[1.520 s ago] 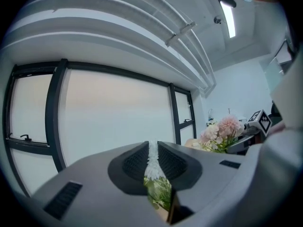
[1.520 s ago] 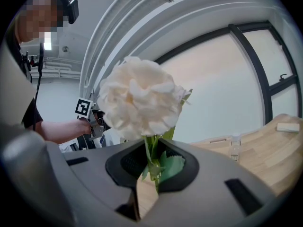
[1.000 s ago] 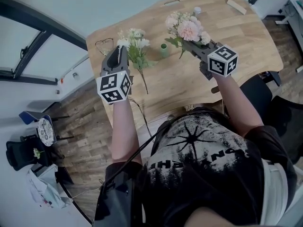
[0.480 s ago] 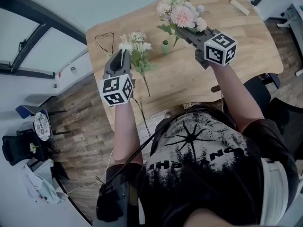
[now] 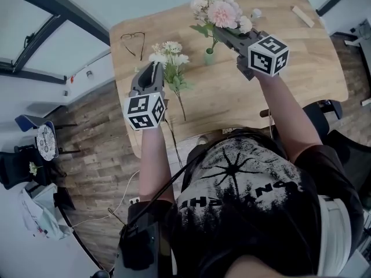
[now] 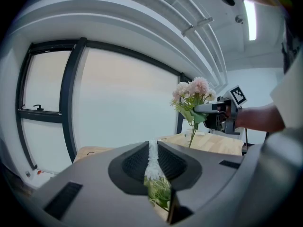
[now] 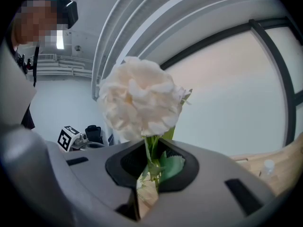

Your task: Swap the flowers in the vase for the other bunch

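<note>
Soft daylight from the large dark-framed window (image 6: 118,108) fills every view; the long ceiling lamp (image 6: 249,13) glares; fisheye edges bend and darken.

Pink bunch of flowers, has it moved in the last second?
Yes. Against the green vase, the pink bunch has shifted leftward and farther up the head view; its blooms now sit almost directly beyond the vase.

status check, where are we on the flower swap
Left gripper shut on white bunch. Right gripper shut on pink bunch, clear of green vase. Vase looks empty; nothing blocking it.
</note>
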Available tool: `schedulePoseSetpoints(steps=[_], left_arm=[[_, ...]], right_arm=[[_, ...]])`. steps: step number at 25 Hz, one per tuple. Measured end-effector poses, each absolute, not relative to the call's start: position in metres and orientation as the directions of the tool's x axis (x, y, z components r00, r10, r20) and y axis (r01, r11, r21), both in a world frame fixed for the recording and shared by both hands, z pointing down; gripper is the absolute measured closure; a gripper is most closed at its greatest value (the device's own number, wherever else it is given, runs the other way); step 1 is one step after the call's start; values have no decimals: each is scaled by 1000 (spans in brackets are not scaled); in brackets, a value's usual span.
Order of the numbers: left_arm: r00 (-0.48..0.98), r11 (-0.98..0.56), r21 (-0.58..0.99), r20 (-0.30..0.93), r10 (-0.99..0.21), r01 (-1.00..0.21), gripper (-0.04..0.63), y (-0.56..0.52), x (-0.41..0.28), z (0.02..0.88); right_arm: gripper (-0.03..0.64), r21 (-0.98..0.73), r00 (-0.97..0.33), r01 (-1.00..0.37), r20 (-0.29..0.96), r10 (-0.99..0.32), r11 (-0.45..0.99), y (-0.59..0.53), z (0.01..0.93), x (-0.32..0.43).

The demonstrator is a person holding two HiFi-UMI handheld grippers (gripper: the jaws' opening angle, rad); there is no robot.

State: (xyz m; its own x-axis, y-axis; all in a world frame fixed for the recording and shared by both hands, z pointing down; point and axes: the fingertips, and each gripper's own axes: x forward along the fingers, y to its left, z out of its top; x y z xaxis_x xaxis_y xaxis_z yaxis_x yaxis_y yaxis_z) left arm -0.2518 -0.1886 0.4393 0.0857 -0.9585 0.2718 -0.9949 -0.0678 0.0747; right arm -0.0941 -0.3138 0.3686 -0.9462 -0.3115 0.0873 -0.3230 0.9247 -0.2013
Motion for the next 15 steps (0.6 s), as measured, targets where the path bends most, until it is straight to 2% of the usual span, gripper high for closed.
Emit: schedulePoseSetpoints(steps=[15], left_arm=[[71,-47,86,300,-951,-995,532,-188,-258,450]], right_arm=[[568,-207,-953,-295,136,-271,933,-322,408,-112]])
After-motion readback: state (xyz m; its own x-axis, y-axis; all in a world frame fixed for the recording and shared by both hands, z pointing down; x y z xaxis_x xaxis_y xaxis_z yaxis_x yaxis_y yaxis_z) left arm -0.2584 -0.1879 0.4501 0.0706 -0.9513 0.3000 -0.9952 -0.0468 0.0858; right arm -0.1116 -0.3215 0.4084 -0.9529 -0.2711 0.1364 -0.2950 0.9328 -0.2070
